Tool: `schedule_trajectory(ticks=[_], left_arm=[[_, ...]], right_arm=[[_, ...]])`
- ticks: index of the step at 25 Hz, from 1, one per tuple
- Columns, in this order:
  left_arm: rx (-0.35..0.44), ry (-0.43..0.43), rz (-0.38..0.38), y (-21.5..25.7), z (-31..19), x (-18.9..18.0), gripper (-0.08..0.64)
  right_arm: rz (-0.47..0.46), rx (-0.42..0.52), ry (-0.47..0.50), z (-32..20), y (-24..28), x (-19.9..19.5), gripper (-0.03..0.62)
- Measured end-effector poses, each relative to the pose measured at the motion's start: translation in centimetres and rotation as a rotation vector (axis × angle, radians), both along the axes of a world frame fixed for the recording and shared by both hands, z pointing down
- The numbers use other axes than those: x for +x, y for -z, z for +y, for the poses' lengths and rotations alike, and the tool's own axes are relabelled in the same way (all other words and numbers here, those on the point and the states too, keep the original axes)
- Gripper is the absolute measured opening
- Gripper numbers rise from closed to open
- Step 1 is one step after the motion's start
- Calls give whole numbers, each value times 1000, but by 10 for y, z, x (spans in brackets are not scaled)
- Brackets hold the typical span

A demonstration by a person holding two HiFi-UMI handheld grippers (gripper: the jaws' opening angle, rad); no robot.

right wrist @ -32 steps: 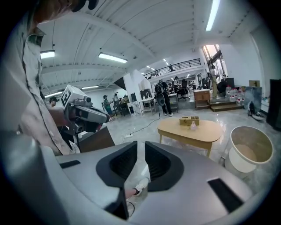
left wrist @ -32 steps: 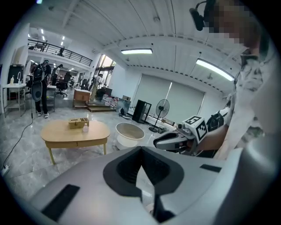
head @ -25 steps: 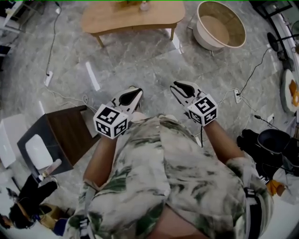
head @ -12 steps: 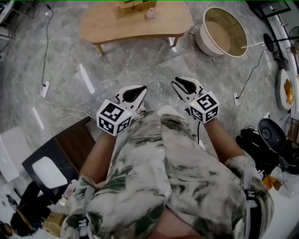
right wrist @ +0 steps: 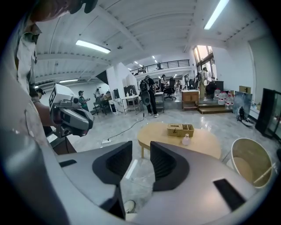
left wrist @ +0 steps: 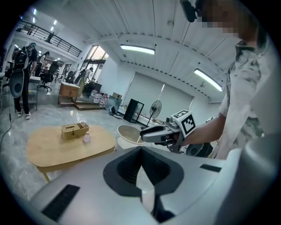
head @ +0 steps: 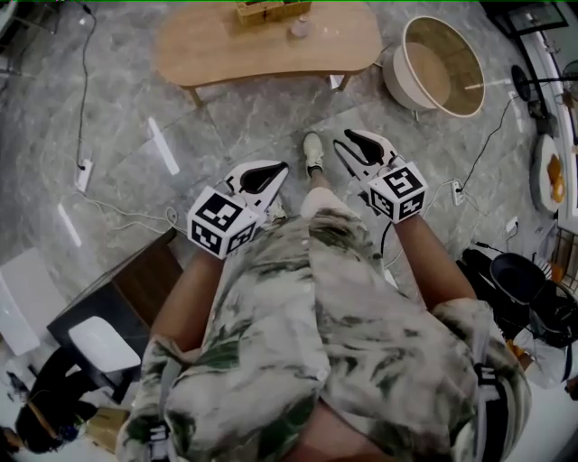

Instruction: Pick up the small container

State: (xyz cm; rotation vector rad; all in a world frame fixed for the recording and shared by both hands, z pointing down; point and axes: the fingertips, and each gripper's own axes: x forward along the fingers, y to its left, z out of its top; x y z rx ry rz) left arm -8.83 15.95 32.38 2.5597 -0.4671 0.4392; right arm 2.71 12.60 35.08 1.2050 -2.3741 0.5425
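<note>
— On the far side of the light wooden, kidney-shaped worktop (head: 226, 45), is that the small container?

— Yes. I read the small, pale pinkish clear bottle (head: 299, 27) as the container. It stands upright just beside the tan woven box (head: 264, 9), near the edge of the worktop farthest from me. Nothing touches it.

— Why are both grippers held so far short of the worktop?

— My guess is that I'm carrying them for the approach, not the reach. Both sit tucked near my chest, well apart from the worktop. A white shoe (head: 312, 152) is planted between them on the grey marble floor (head: 117, 117), pointing toward the worktop.

— Jaws?

— On my left gripper (left wrist: 140, 148) the tips are together with nothing in them. On my right gripper (right wrist: 141, 147) the jaws are parted and opening, and only floor shows through the gap. I take that as readying for the bottle.

— Pose?

— Forearms bent, both grippers about level. Their noses aim at the worktop and angle slightly toward each other. Each gripper view has the bottle ahead, above its jaws.
</note>
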Motion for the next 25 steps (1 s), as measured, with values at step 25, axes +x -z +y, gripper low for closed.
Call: schedule_trajectory(ticks=[25], left_arm=[[-135, -30, 27, -81, -237, 133, 21]], right_arm=[[53, -57, 132, -317, -155, 94, 198]])
